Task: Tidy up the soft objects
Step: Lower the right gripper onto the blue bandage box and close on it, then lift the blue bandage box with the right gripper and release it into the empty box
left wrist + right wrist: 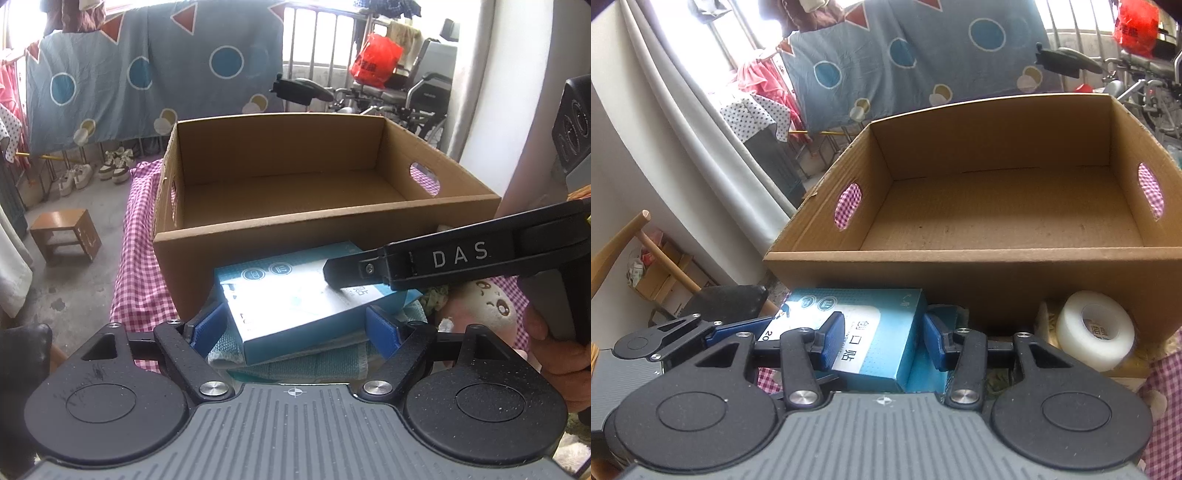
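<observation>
A blue and white bandage box (295, 295) lies on a folded teal towel (314, 363) in front of an empty cardboard box (295, 225). My left gripper (295, 328) is open, its blue pads on either side of the bandage box and towel. My right gripper (881, 341) is open around the right part of the same bandage box (871, 332); in the left wrist view its finger (354, 271) rests over the box top. A pink plush toy (480, 310) lies to the right. The cardboard box (997, 266) is empty inside.
A roll of white tape (1095, 328) sits by the cardboard box's front wall. A pink checked cloth (140, 273) covers the table. A wooden stool (66, 232) stands on the floor at left. A wheelchair (406, 92) and a hanging blue sheet (155, 70) are behind.
</observation>
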The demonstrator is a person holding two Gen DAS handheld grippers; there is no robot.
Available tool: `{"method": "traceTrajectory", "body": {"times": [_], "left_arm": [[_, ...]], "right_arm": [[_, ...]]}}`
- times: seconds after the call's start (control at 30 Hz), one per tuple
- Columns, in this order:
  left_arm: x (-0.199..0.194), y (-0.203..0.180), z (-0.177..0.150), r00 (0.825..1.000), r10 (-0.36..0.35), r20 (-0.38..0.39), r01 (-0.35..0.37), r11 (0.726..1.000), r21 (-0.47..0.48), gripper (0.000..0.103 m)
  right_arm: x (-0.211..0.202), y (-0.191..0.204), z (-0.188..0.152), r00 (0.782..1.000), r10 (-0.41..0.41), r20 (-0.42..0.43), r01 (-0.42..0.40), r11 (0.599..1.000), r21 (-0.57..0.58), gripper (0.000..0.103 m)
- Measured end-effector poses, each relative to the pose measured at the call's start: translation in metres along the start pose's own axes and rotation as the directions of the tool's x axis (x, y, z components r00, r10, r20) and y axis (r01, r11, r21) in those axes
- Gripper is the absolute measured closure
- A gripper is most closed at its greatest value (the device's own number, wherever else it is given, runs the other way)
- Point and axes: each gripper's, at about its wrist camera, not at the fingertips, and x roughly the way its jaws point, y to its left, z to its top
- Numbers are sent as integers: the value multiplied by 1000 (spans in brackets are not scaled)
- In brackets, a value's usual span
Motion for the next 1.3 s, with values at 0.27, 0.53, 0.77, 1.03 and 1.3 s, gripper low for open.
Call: {"method": "traceTrajectory", "body": {"times": [0.27, 0.53, 0.77, 1.03, 1.3], "left_arm": [[-9, -4, 1, 1000, 5, 30, -5, 1000, 7, 21], [-29, -13, 5, 996, 14, 88, -16, 1000, 19, 21], [-53, -21, 18, 983, 44, 178, -50, 998, 28, 21], [-58, -19, 49, 958, 84, 274, -100, 994, 44, 21], [-24, -3, 84, 963, 63, 262, -80, 995, 53, 21]], "right_arm": [[-11, 18, -2, 997, -49, 53, 52, 996, -75, 53], [-33, 31, -5, 992, -56, 115, 70, 990, -120, 53], [-58, 44, 3, 980, -22, 196, 54, 986, -160, 53], [-69, 48, 34, 969, 42, 244, 10, 978, -207, 53], [-49, 31, 82, 972, 53, 230, -4, 978, -210, 54]]}}
